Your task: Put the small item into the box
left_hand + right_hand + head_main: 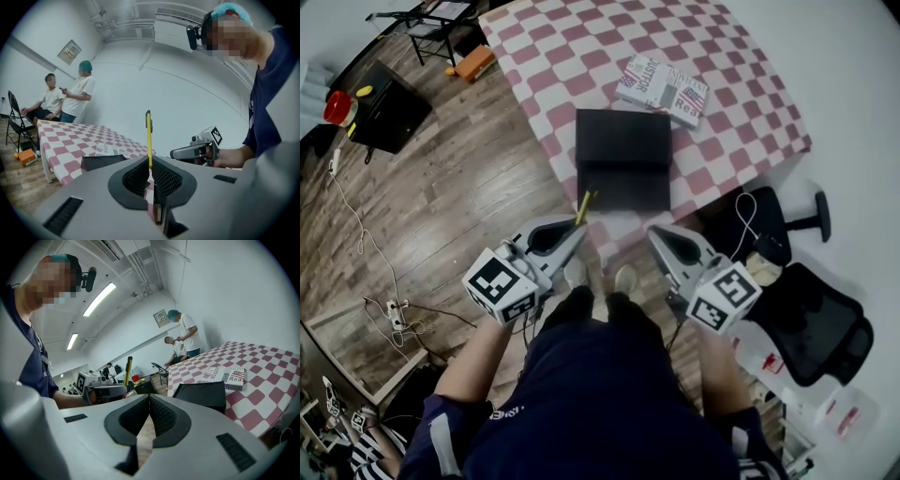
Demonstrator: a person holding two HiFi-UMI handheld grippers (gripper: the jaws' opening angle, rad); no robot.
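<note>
Left gripper [579, 230] jaws clamped on yellow pen [149, 140], pen sticking straight out past the tips. Right gripper [149, 401] jaws closed together, nothing between them. Both held at the near edge of the checkered table [581, 56]. Pen tip close to black box [623, 159], not in it. Booklet [664, 89] lies just behind the box.
</note>
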